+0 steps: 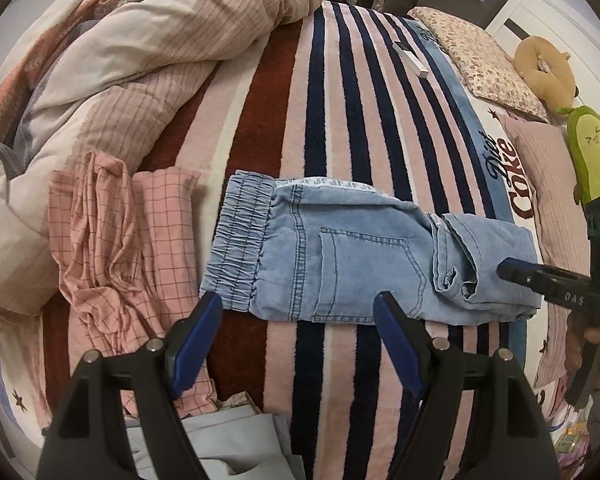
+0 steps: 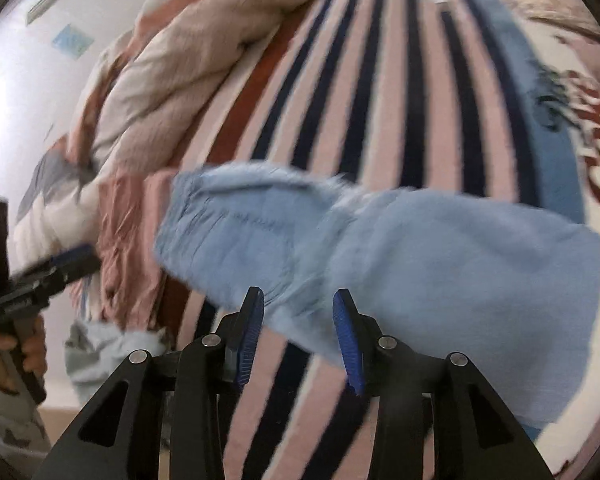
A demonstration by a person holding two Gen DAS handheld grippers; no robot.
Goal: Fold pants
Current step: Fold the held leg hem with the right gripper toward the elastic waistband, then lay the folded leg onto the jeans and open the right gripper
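Note:
Light blue denim pants (image 1: 340, 256) lie folded on the striped bed cover, elastic waistband to the left, folded leg ends to the right. They show blurred in the right wrist view (image 2: 420, 256). My left gripper (image 1: 300, 308) is open and empty, just in front of the pants' near edge. My right gripper (image 2: 298, 300) is open and empty, close over the pants' near edge. In the left wrist view its fingers (image 1: 516, 272) reach onto the folded right end. The left gripper also shows at the left of the right wrist view (image 2: 60, 268).
A pink checked garment (image 1: 120, 248) lies left of the pants. A pale grey-blue garment (image 1: 228, 440) lies at the near edge. A rumpled duvet (image 1: 120, 60) fills the far left. Pillows (image 1: 488, 60) and plush toys (image 1: 592, 152) sit right. A small white box (image 1: 412, 62) lies far back.

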